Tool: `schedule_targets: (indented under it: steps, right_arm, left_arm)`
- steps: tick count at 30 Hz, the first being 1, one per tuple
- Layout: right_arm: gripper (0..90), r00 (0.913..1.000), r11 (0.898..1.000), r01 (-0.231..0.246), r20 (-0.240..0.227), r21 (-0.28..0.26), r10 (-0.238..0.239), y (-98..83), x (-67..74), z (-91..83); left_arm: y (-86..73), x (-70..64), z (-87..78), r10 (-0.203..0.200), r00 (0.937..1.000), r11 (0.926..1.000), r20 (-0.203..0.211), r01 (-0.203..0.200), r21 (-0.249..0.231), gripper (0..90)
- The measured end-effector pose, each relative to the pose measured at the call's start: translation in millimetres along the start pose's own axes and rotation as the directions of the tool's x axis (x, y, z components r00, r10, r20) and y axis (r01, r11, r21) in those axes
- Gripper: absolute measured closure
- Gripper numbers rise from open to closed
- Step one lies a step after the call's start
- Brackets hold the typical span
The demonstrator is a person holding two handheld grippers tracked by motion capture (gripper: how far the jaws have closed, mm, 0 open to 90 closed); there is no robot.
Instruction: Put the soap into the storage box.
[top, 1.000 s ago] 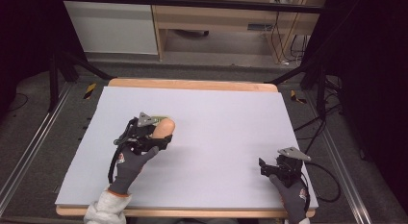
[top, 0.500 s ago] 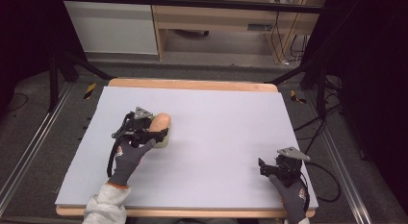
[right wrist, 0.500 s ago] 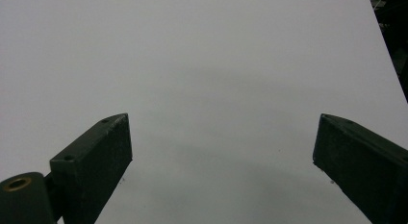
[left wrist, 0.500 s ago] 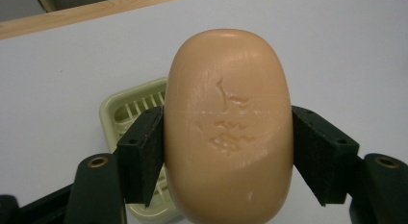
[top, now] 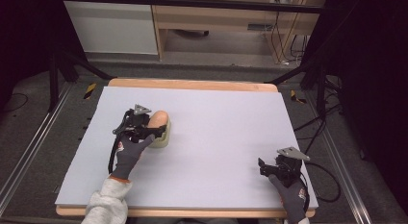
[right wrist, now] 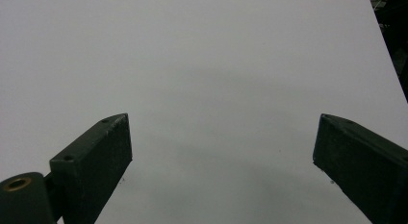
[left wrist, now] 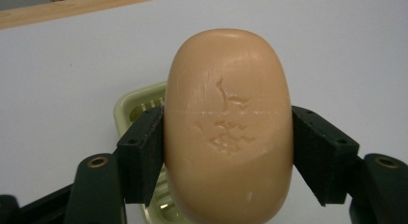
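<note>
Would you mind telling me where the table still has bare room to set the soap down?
Most of the table is bare: the whole stretch between the soap dish and the right gripper, plus the far half. Only the spot around the left gripper, soap and dish is occupied.

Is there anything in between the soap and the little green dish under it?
Nothing visible. The left gripper has its jaws shut on the sides of the soap, and the pale green soap dish sits right beneath and behind it on the table. Whether the soap already touches the dish cannot be told.
</note>
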State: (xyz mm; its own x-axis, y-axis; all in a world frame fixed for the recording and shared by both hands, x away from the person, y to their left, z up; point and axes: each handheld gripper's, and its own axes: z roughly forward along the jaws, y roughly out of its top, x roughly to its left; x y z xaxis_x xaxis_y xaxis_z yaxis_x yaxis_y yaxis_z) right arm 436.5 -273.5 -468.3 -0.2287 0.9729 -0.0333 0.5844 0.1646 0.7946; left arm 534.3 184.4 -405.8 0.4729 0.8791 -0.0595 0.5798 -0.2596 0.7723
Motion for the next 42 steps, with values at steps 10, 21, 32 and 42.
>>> schedule_targets:
  steps: [10, 21, 32, 42]
  right_arm:
    - [6.7, 1.0000, 1.000, -0.001, -0.003, 0.001, 0.001, 0.0, -0.2, 0.3]
    - [6.7, 1.0000, 1.000, 0.000, -0.003, 0.002, 0.000, -0.2, 0.1, 0.8]
    - [6.7, 1.0000, 1.000, -0.002, -0.003, 0.001, 0.002, 0.0, 0.5, 0.6]
    - [6.7, 1.0000, 1.000, -0.001, -0.003, 0.003, 0.001, 0.1, 1.0, 0.8]
  left_arm:
    - [-2.8, 5.3, 14.3, 0.001, 0.9998, 0.9997, -0.018, -0.001, 0.024, 32.0]
    - [-7.9, 9.8, 26.4, 0.006, 0.9995, 0.9988, -0.029, -0.005, 0.049, 32.0]
    - [-13.1, 14.5, 36.5, 0.017, 0.9985, 0.9971, -0.052, -0.013, 0.075, 32.0]
    - [-16.1, 14.2, 41.7, 0.012, 0.9983, 0.9960, -0.056, -0.007, 0.089, 31.9]
